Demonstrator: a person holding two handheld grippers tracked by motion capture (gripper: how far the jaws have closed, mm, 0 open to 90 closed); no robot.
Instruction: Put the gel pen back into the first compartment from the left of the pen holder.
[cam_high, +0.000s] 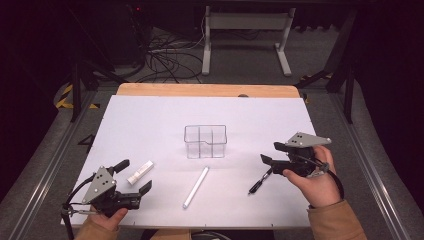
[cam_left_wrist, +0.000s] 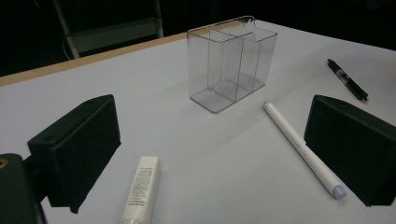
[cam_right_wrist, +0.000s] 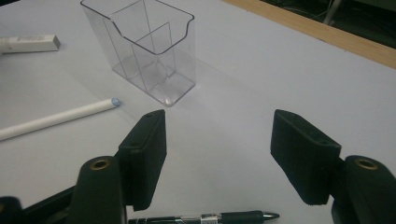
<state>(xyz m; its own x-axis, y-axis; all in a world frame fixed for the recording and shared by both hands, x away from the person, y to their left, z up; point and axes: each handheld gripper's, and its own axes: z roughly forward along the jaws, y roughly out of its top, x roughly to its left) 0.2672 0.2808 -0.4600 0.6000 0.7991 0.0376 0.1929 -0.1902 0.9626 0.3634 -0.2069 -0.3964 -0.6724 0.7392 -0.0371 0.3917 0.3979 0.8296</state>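
A clear plastic organizer (cam_high: 205, 141) with several compartments stands upright mid-table. In front of it lie a white pen (cam_high: 196, 187), a short white tube (cam_high: 140, 172) to the left and a black pen (cam_high: 260, 182) to the right. My left gripper (cam_high: 133, 176) rests near the front left edge, open, its jaws on either side of the tube's near end (cam_left_wrist: 140, 186), not touching it. My right gripper (cam_high: 272, 153) hovers at the right, open and holding nothing. The black pen (cam_right_wrist: 210, 217) lies just below its jaws. Both gripper views show the organizer (cam_left_wrist: 231, 63) (cam_right_wrist: 144, 46) ahead.
A white sheet (cam_high: 150, 120) covers the table, with a wooden edge (cam_high: 207, 90) at the far side. Beyond it, cables (cam_high: 165, 62) and a white stand frame (cam_high: 245, 30) are on the floor. Dark metal frames flank the table.
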